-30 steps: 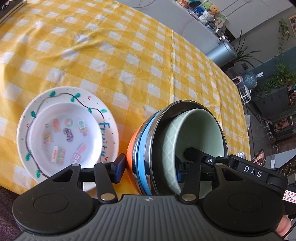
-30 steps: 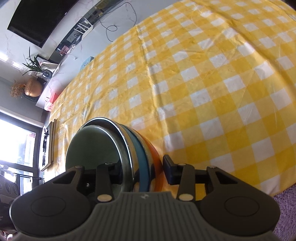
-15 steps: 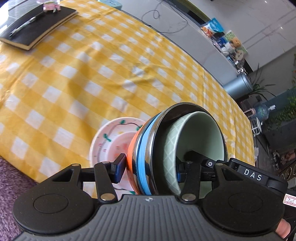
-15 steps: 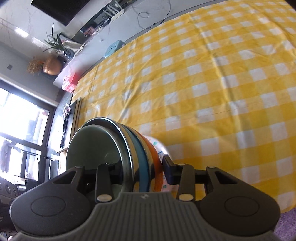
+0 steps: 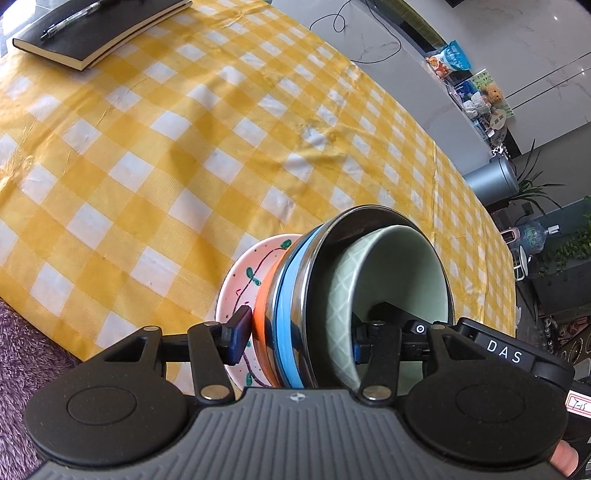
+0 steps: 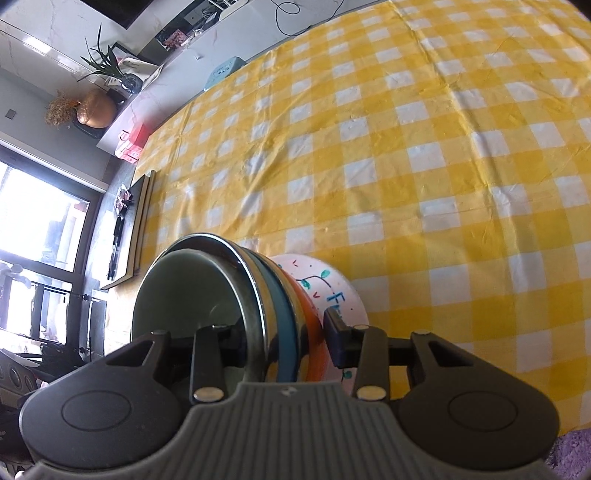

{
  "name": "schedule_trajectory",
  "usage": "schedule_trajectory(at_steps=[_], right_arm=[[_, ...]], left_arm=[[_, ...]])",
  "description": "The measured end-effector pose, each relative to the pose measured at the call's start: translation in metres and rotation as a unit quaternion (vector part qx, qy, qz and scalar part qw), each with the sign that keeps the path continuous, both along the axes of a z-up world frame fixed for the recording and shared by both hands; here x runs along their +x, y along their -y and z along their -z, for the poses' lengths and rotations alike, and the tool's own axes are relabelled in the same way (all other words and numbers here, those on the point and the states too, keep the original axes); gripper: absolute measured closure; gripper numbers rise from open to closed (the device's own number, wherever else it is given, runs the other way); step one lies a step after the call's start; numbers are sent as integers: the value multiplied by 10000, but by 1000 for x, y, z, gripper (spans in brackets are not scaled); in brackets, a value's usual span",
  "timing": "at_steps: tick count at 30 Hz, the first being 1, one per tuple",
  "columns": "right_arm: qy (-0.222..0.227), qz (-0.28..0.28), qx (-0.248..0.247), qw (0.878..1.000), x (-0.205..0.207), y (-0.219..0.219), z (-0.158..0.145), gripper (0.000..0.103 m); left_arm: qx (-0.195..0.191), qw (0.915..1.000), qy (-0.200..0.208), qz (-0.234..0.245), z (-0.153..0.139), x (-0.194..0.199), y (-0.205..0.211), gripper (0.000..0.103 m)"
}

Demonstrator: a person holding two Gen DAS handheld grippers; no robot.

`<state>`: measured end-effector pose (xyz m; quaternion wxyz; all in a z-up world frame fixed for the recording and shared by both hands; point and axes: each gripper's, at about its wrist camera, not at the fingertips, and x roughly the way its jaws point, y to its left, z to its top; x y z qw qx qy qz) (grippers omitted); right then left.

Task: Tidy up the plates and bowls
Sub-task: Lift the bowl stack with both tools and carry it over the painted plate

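A nested stack of bowls is held tilted above the table: orange outermost (image 5: 263, 325), then blue (image 5: 286, 332), steel (image 5: 332, 236) and a pale green bowl (image 5: 399, 273) inside. My left gripper (image 5: 298, 338) is shut on the stack's rim, one pad on the orange wall and one inside the green bowl. On the opposite rim my right gripper (image 6: 280, 338) is shut on the same stack (image 6: 192, 291). A white plate with drawn vines and fruit (image 5: 245, 277) lies on the cloth just behind and under the stack, and its lettered rim (image 6: 341, 291) shows in the right wrist view.
The table wears a yellow and white checked cloth (image 5: 177, 155). A black notebook with a pen (image 5: 103, 29) lies at the far left corner and shows edge-on as the notebook (image 6: 142, 221) in the right wrist view. A purple rug (image 5: 22, 362) lies below the table's near edge.
Both grippers carried the bowl stack sideways until it sits over the decorated plate. The plate, fully in view to the left a second ago, is now mostly hidden behind the stack.
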<state>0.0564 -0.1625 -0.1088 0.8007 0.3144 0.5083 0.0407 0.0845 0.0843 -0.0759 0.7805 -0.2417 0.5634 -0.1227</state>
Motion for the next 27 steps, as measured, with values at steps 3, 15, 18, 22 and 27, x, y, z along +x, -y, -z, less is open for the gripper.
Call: schedule_trajectory(at_steps=[3,15,18,22,27], right_arm=[[-9,-16,-16,10000,1,0,1,64],[87,-123,-173,9997,3,-3,-3,58],[155,-194,-367,9990,2,-6,-7,52],[204,-201,-404,9988,-1,-6,-11,45],[380,-199,-619,9972,-15,-5,-21,42]], left_arm=[[-54,10000,-5,-2,2,2,-1,47],[42,9999,4,142,1,5,2,48],[164,9994,183,235,-5,2,5,40],[284,9985,384,278,-15,-2,6,35],[423,9964,694,255,-30,-16,6,34]])
